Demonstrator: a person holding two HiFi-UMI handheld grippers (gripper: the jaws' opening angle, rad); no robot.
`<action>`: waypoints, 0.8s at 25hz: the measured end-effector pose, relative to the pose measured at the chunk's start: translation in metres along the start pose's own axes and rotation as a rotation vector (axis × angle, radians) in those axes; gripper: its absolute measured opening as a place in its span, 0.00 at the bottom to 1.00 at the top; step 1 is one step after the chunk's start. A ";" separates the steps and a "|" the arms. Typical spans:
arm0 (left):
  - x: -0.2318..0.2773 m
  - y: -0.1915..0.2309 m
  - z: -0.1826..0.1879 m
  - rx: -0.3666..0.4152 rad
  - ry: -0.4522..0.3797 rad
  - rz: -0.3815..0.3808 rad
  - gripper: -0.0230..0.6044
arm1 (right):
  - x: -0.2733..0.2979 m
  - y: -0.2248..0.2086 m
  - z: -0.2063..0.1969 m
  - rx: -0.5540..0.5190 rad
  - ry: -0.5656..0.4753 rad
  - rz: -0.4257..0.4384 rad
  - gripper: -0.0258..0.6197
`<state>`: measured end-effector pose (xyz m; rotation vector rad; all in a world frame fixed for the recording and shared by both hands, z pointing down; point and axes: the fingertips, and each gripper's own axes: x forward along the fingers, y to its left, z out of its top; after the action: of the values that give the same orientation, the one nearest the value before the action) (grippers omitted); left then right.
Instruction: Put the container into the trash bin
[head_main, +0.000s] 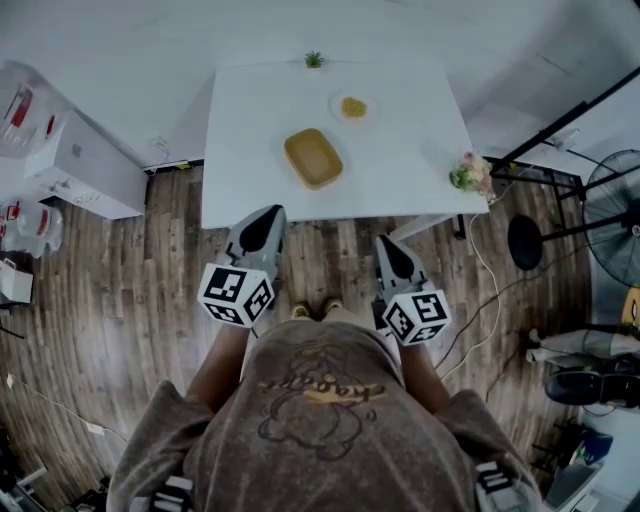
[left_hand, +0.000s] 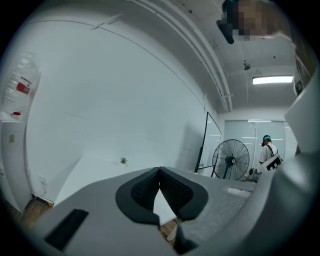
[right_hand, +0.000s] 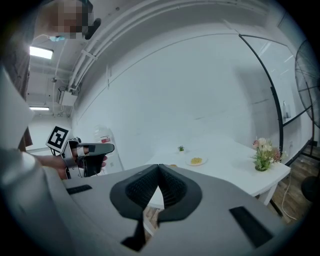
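Down at the bottom of the head view, the person's grey printed shirt (head_main: 320, 420) filled the frame, and just above it sat the two marker cubes. The left gripper (head_main: 270, 214) reached up from lower left of centre and the right gripper (head_main: 386, 243) from lower right of centre, both tips over the wooden floor (head_main: 120, 290), close to the near edge of the white table (head_main: 250, 150) without touching it.

And the jaws? Clenched, both pairs! In each gripper view the ribbed pads met at the tips with nothing between them, so both tools were empty.

The container (head_main: 313, 158), a shallow tan rectangular dish, lay on the table in the upper middle of the head view, well apart from both grippers. Beyond it sat a small plate (head_main: 353, 106) with something yellow on it, and a tiny green plant (head_main: 314, 59) at the far edge. A bunch of flowers (head_main: 472, 173) stood at the table's right corner, and a black fan (head_main: 615, 215) stood at the frame's right edge.
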<state>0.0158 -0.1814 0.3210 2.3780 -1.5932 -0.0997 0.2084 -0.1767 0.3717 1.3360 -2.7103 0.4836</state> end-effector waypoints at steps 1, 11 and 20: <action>0.002 0.000 0.001 -0.002 -0.003 0.007 0.04 | 0.001 -0.002 0.001 -0.001 0.000 0.005 0.04; 0.017 -0.011 0.007 0.012 -0.015 0.045 0.04 | 0.011 -0.022 0.017 -0.021 -0.002 0.052 0.04; 0.025 -0.016 0.005 0.009 -0.023 0.065 0.04 | 0.014 -0.031 0.020 -0.023 -0.016 0.081 0.04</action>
<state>0.0388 -0.1993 0.3143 2.3376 -1.6829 -0.1080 0.2258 -0.2116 0.3630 1.2334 -2.7829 0.4482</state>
